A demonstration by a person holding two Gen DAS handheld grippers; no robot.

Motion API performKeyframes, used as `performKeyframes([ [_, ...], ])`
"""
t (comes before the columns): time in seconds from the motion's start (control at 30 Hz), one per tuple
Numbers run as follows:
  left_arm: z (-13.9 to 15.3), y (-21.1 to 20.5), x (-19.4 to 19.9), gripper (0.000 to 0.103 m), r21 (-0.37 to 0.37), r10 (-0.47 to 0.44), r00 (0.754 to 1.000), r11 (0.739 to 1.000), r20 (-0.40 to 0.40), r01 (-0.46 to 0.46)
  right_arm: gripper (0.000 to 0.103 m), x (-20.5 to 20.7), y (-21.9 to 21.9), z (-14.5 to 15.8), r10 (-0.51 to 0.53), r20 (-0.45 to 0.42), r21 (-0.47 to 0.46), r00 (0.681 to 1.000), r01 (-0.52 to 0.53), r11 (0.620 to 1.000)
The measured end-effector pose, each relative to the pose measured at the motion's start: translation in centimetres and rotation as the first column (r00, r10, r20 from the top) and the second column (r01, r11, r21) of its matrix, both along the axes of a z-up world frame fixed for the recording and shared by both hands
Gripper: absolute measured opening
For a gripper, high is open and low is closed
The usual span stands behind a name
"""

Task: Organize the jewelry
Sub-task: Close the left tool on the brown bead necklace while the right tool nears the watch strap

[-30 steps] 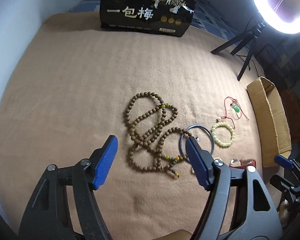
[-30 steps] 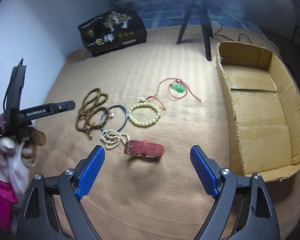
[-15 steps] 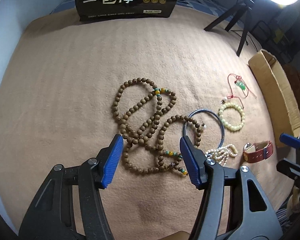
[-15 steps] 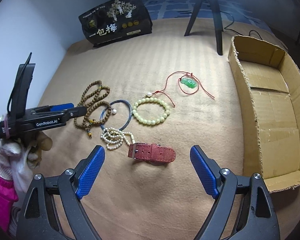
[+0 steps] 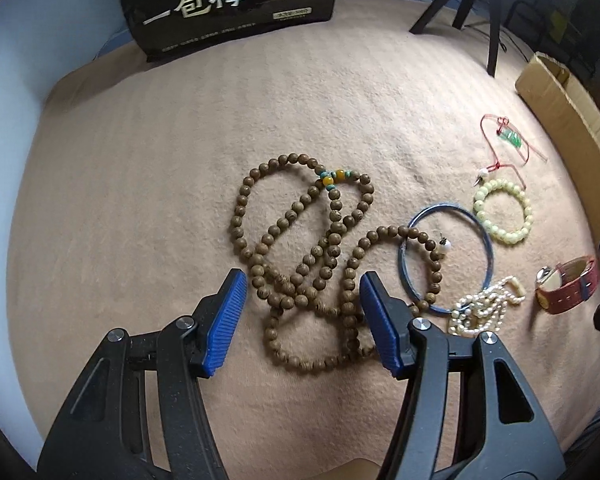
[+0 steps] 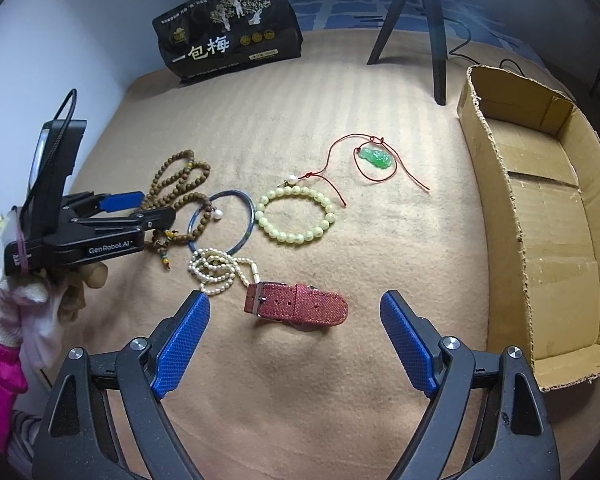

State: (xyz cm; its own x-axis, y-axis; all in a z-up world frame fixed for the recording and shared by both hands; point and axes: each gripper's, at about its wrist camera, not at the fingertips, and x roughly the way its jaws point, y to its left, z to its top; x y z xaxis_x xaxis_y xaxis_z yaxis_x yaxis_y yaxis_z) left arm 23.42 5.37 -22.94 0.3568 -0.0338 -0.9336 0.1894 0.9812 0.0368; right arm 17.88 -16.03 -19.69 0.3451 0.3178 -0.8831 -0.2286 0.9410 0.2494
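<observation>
Tan carpet (image 5: pixel 140 168) covers the floor, with the blue bangle (image 5: pixel 446 258) lying near its middle. Coiled just left of the bangle, and overlapping its rim, is the wooden bead necklace (image 5: pixel 300 264); the left gripper (image 5: pixel 300 312) straddles those loops, jaws spread, grasping nothing. Pearl strand (image 6: pixel 218 266) touches the bangle's near edge (the red watch strap (image 6: pixel 296 306) lies just beyond the strand). The right gripper (image 6: pixel 296 344) hangs released near the strap. Right of the bangle sit the pale bead bracelet (image 6: pixel 296 214), jade pendant (image 6: pixel 376 158) and cardboard box (image 6: pixel 540 216).
</observation>
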Motion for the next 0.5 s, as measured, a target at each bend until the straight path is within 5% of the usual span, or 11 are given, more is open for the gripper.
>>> performKeyframes([
  [0.17,-0.9,-0.4,0.8,0.061,0.023,-0.001,1.0,1.0,-0.002,0.002,0.088,0.4,0.6,-0.4,-0.002,0.0,-0.019,1.0,0.002,1.0],
  [0.4,-1.0,1.3,1.9,0.019,-0.05,0.067,0.998,0.996,-0.017,-0.068,0.088,0.7,1.8,-1.3,0.025,0.003,-0.078,1.0,-0.025,0.997],
  [0.5,-1.1,2.0,2.1,0.014,-0.083,0.087,0.996,0.993,-0.018,-0.088,0.088,0.9,2.0,-1.7,0.008,0.006,-0.102,1.0,-0.008,0.995],
])
